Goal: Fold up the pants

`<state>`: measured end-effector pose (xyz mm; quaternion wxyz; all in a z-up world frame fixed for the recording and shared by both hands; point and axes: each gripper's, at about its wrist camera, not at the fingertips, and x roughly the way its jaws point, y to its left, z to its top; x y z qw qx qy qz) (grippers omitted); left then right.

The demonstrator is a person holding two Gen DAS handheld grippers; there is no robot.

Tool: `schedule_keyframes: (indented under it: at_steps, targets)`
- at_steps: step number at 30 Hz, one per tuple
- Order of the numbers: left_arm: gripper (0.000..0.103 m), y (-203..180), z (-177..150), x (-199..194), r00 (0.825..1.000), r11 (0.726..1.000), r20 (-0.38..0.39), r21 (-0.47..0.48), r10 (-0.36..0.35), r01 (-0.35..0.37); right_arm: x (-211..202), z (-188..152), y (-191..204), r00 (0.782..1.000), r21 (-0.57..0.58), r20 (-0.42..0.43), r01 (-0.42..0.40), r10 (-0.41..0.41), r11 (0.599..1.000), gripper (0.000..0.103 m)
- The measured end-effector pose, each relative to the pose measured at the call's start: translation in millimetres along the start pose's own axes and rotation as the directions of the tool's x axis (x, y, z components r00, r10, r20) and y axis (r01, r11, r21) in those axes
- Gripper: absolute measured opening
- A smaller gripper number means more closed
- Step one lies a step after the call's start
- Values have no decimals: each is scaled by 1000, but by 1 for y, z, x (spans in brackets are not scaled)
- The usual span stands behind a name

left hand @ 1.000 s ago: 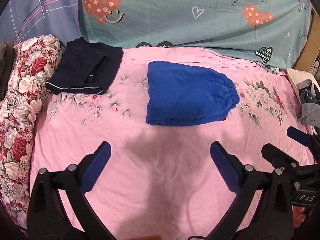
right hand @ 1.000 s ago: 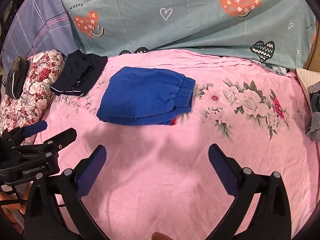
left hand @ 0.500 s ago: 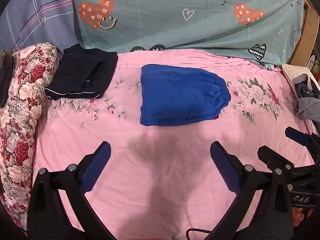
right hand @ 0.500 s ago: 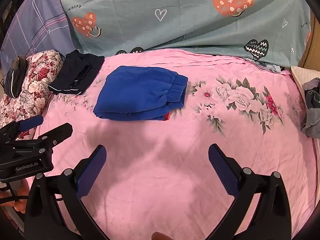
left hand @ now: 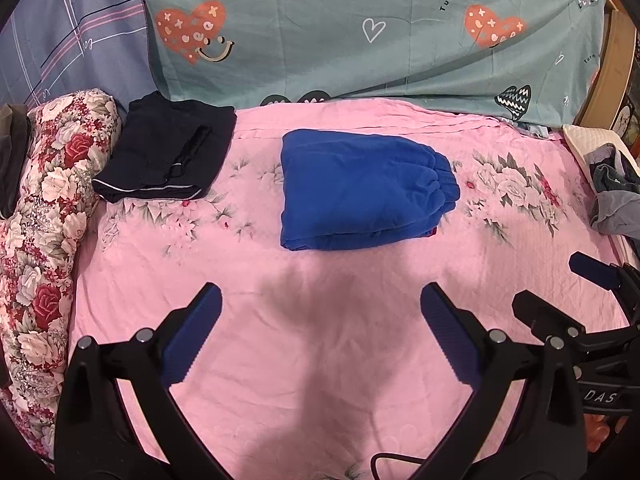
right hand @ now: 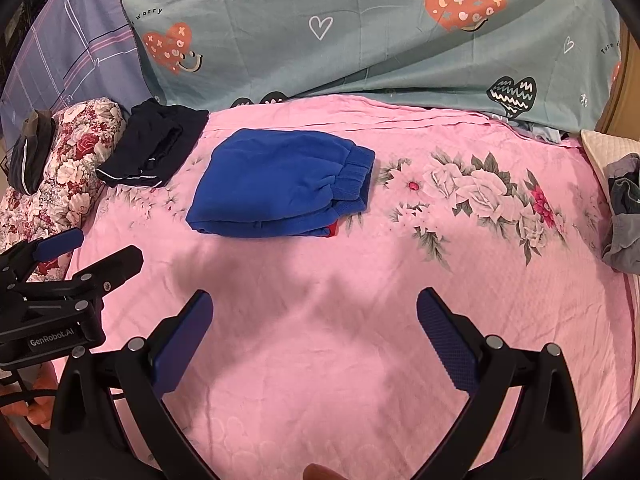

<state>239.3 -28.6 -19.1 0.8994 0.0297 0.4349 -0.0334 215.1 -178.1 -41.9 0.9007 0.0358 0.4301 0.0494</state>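
Nearest the cameras, both tongs hang spread wide over the pink floral bedsheet (left hand: 320, 360), gripping nothing: the left tongs (left hand: 320, 312) show only their two blue-padded fingers, the black arms behind them cut off by the lower edge of the left wrist view, and the right tongs (right hand: 314, 312) are cropped the same way in their own view. At the bottom edge of the right wrist view a sliver of a fingertip (right hand: 318, 474) pokes in, too little to tell more. Each tool also shows at the rim of the other's view, only partly in frame. Ahead of both tongs, well apart from them, lie the folded blue pants (left hand: 362, 188), flat on the sheet with the elastic waistband to the right; a bit of red peeks out under their right near corner, too small to make out. Left of them and beyond lies a folded dark navy garment (left hand: 168, 152), just beside a rolled floral quilt (left hand: 44, 220). To the far right a grey heap of clothes (right hand: 622, 212) is cut off by the frame edge. Farthest stands a teal heart-print cloth (left hand: 360, 28). Compared with a second ago, the pants sit farther from the tongs, both tools having drawn back.
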Motion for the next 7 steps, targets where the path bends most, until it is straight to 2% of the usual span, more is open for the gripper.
schedule_keyframes:
  at_steps: [7]
  targets:
    - [101, 2, 1, 0, 1000, 1000, -4, -3, -1, 1, -2, -1, 2, 1000, -2, 2, 2, -2, 1000, 102]
